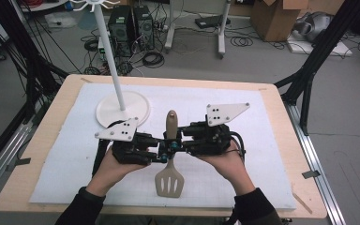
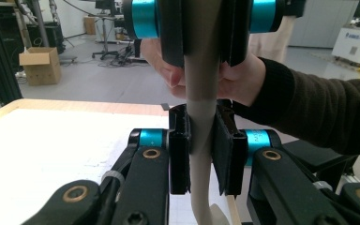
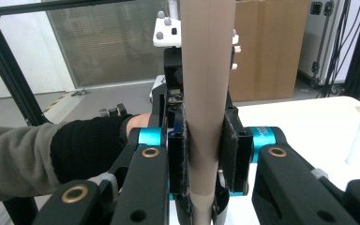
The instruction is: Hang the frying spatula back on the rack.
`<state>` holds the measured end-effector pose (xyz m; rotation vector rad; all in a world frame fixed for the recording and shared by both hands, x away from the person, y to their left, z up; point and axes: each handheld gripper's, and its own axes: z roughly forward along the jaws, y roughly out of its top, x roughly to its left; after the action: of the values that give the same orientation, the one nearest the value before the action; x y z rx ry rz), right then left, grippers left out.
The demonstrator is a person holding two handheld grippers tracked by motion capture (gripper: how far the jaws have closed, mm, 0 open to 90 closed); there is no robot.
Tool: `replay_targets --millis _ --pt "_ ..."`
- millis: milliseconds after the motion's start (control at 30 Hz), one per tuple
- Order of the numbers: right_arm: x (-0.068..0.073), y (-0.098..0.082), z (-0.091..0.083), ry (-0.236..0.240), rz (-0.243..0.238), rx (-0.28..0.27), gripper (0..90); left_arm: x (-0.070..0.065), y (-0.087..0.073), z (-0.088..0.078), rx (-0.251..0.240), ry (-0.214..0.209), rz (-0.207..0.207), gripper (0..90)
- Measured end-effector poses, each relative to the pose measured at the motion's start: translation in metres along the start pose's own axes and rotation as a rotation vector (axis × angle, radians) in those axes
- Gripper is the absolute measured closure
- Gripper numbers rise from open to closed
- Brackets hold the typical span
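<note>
A beige slotted spatula lies over the middle of the white mat, its thick handle end pointing away from me. Both grippers face each other across the handle. In the high view my left gripper grips the narrow neck from the left, and my right gripper grips it from the right, slightly farther up. In the left gripper view the left gripper is shut on the pale spatula, with the other gripper clamped higher up. In the right gripper view the right gripper is shut on the brown spatula.
A white stand with a round base and a tall pole stands on the mat at the back left, close behind my left gripper. The wooden table rims the mat. Black frame legs, cables and cardboard boxes stand on the floor beyond.
</note>
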<state>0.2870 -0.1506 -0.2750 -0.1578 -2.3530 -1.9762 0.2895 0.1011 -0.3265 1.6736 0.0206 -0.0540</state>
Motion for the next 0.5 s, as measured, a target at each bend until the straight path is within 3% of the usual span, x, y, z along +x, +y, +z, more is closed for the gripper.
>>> replay_targets --millis 133,167,200,233,500 --pt "0.000 0.000 0.000 -0.007 -0.011 0.002 74.6 -0.001 0.001 0.000 0.009 0.027 0.002 78.2" --pt "0.000 0.000 -0.001 -0.024 -0.013 0.000 68.6 0.000 0.001 -0.002 0.019 0.049 0.005 78.3" --pt "0.000 0.000 -0.001 -0.024 -0.013 0.000 68.6 0.000 0.001 -0.002 0.019 0.049 0.005 78.3" --pt "0.000 -0.001 -0.001 -0.039 -0.010 -0.006 58.2 0.000 0.001 -0.003 0.016 0.054 0.004 78.3" --pt "-0.001 -0.006 -0.013 -0.123 -0.007 -0.015 39.0 0.002 0.007 -0.018 0.005 0.106 0.001 78.3"
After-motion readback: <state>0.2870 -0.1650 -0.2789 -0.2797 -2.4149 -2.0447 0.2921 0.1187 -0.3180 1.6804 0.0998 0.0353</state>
